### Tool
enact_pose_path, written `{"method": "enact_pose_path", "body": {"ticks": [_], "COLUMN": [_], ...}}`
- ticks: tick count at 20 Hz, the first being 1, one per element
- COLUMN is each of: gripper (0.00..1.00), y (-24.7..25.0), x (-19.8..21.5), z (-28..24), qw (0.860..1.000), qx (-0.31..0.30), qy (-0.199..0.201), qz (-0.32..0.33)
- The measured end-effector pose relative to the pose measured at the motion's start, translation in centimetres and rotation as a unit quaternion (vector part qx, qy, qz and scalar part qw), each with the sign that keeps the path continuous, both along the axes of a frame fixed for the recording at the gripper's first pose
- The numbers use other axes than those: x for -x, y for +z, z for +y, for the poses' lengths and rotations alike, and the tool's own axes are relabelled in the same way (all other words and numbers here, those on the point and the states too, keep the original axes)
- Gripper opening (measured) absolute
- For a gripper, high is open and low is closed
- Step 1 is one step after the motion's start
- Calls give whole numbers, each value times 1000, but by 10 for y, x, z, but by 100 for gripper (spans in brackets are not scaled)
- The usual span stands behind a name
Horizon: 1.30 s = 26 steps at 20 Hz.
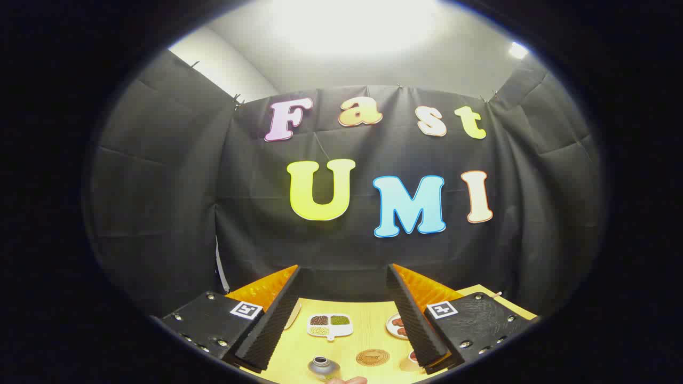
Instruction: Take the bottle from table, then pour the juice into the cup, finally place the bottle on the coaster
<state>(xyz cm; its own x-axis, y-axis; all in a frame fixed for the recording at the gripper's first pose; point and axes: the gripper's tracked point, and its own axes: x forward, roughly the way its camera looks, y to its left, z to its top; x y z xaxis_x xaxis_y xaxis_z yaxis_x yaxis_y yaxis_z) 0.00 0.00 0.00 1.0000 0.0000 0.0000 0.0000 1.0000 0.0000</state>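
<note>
We are holding the gripper (344, 320) with its fingers spread wide and nothing between them, raised above a yellow table (368, 333). Nearest us, between the fingers, a small grey cup (323, 367) is sitting with its dark mouth facing up; we cannot tell what is in it. Something pinkish (348, 380) is poking in just beside it, too cut off to name. Just right of the cup, a round brown coaster (372, 357) is lying flat, its stamped mark too small to read. Farther on, a white divided dish (329, 326) is holding dark, green and pale beans. A plate (396, 326) is showing partly behind the right finger.
</note>
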Motion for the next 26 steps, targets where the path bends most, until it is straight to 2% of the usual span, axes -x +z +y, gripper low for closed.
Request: {"method": "enact_pose_path", "body": {"ticks": [15, 21, 26], "gripper": [97, 97, 97], "y": [-1, -34, -97], "x": [3, 2, -1], "z": [8, 3, 11], "qw": [1000, 999, 999], "qx": [15, 26, 4], "qy": [-9, -33, -34], "qz": [9, 26, 28]}}
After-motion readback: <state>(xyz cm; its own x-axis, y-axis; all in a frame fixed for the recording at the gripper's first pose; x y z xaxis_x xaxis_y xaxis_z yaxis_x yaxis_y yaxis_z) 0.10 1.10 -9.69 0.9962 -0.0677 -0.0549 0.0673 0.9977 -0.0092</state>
